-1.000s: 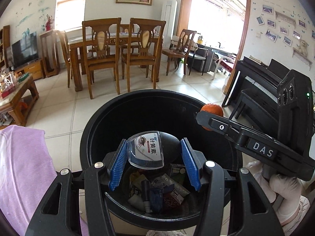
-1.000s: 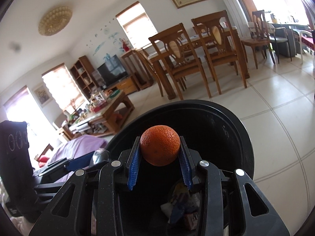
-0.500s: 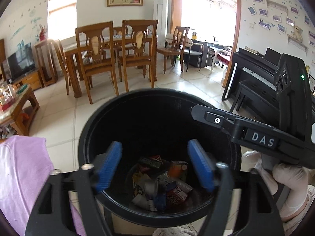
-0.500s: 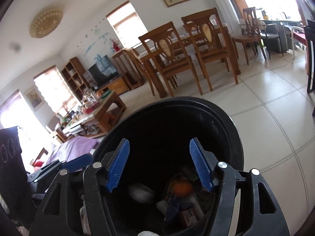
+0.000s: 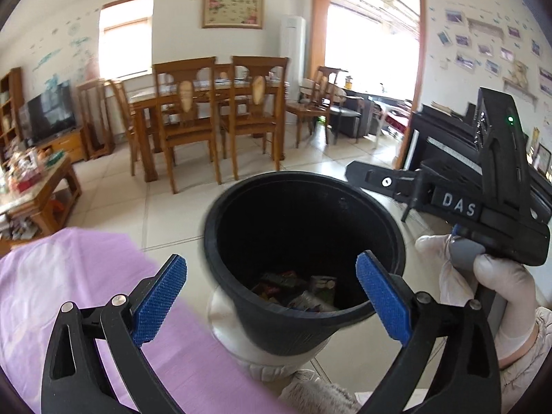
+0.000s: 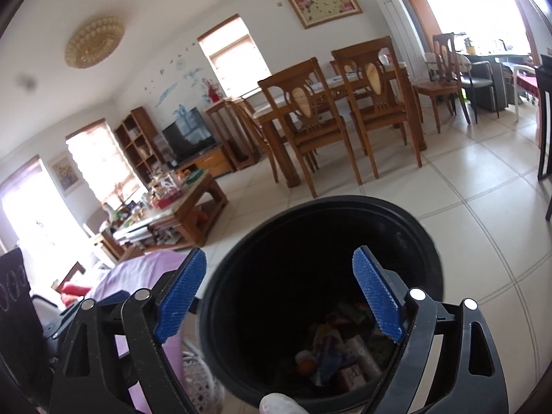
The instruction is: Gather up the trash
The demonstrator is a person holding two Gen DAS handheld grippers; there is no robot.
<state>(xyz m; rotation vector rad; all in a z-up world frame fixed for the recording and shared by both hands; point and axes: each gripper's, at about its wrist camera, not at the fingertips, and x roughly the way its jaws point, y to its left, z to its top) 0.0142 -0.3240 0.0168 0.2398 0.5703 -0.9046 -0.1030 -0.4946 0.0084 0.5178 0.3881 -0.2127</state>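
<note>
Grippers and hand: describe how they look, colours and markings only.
The left gripper and the right gripper are black plastic frames with silver rivets and blue textured pads. Seen from the side, the right one carries white letters "DAS" and a green light. The right hand wears a white glove.

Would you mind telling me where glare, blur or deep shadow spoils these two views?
Left wrist view: the doorway blows out white, and the black bin has a smeared left rim. Right wrist view: the window at far left is glare, and the bin's interior is near black, its trash dim.
</note>
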